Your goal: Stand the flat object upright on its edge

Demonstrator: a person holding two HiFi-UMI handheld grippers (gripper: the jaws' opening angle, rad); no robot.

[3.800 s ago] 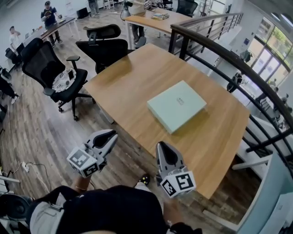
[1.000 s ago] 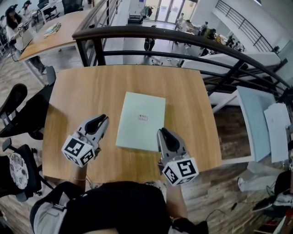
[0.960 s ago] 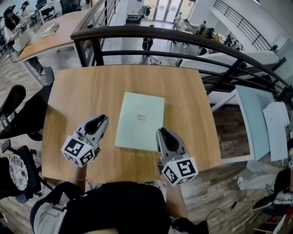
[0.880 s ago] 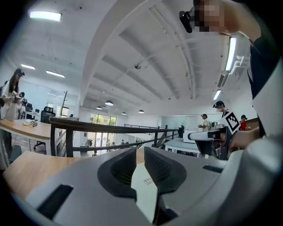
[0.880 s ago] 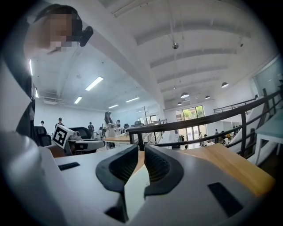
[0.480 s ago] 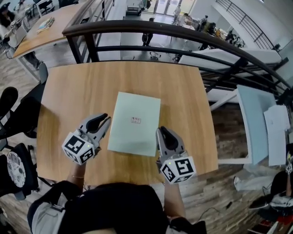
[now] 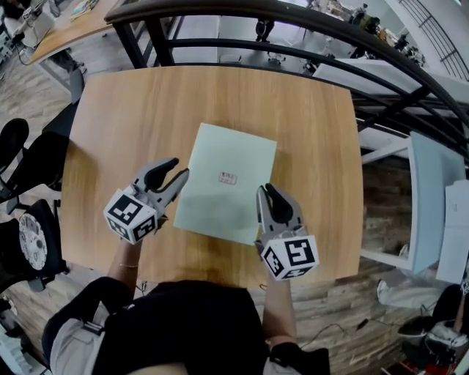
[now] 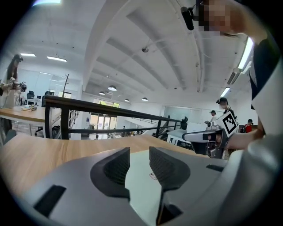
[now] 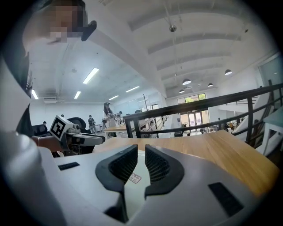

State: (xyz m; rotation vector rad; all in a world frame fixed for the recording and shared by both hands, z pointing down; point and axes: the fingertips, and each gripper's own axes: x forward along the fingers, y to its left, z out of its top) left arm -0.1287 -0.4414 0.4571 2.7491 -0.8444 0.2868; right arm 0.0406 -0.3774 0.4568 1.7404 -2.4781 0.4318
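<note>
— As the head view looks steeply down on the table, where does the flat box sit?

— The flat box lies flat at the middle of the frame, pale green, with its small label face up. The left gripper is at its left edge. The right gripper is at its right edge, near the lower right corner. A dark railing crosses the top of the frame, and a black chair stands at the left edge.

— Can the jaws be read from up there?

— Only roughly. The left pair looks spread and the right pair looks together. From above I cannot tell whether either touches the box.

— And the left gripper view?

— It shows what the head view cannot. The left gripper has its pads apart, having just been opening, and nothing sits between them. The flat box shows through the gap, low and beyond the tips. The right gripper appears at the right of the frame.

— The right gripper view?

— There the right gripper is clenched to a thin slit and holds nothing. The flat box and its label show below the tips. The left gripper is at the left of the frame, seen side on. Only this view shows a person standing at a far desk, left of centre.
</note>
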